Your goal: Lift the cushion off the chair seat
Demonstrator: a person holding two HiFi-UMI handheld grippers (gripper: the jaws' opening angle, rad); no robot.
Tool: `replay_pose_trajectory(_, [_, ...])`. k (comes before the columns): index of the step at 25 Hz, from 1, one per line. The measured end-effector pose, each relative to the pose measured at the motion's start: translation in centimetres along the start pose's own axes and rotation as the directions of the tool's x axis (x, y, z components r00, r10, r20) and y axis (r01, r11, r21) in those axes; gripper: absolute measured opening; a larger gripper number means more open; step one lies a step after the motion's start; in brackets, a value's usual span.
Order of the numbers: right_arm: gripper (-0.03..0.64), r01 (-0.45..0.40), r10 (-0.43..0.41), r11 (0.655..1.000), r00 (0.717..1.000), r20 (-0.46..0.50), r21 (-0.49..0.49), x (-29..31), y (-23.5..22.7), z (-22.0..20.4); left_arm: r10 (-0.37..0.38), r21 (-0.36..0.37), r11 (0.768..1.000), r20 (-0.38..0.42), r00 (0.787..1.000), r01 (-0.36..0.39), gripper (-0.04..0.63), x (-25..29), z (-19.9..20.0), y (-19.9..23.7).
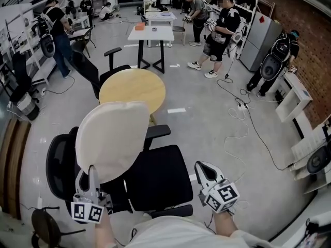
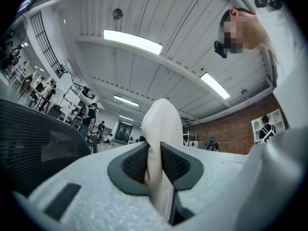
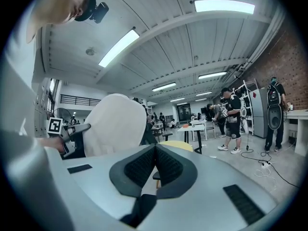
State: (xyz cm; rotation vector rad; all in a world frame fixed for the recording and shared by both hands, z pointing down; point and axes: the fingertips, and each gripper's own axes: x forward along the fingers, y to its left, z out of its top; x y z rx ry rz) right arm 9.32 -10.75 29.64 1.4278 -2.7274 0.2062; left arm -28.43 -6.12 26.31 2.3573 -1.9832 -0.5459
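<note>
A cream cushion (image 1: 111,138) stands upright above the black office chair, clear of its black seat (image 1: 158,177). My left gripper (image 1: 92,182) is shut on the cushion's lower edge. The left gripper view shows the cushion (image 2: 161,124) pinched edge-on between the dark pads of the left gripper (image 2: 155,162). My right gripper (image 1: 203,168) hovers off the seat's right side with its jaws shut and nothing between them. In the right gripper view the pads of the right gripper (image 3: 155,153) meet, and the cushion (image 3: 115,124) and the left gripper (image 3: 72,129) appear to the left.
The chair's mesh backrest (image 1: 59,164) is at the left, and an armrest (image 1: 158,132) juts out beyond the cushion. A round yellow table (image 1: 133,88) stands just behind the chair. Further back are a white table (image 1: 151,33), another black chair (image 1: 103,71), several people, and cables (image 1: 243,112) on the floor.
</note>
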Motion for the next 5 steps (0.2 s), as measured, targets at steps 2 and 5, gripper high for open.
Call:
replay_pose_trajectory(2, [-0.002, 0.005, -0.005, 1.0, 1.0, -0.002, 0.006, -0.12, -0.28, -0.13, 0.002, -0.001, 1.0, -0.003, 1.0, -0.002, 0.064, 0.04, -0.23, -0.22])
replay_pose_trajectory(5, [-0.002, -0.003, 0.003, 1.0, 1.0, -0.005, 0.0, -0.11, -0.58, -0.31, 0.004, -0.005, 1.0, -0.005, 1.0, -0.004, 0.064, 0.15, -0.57, -0.51])
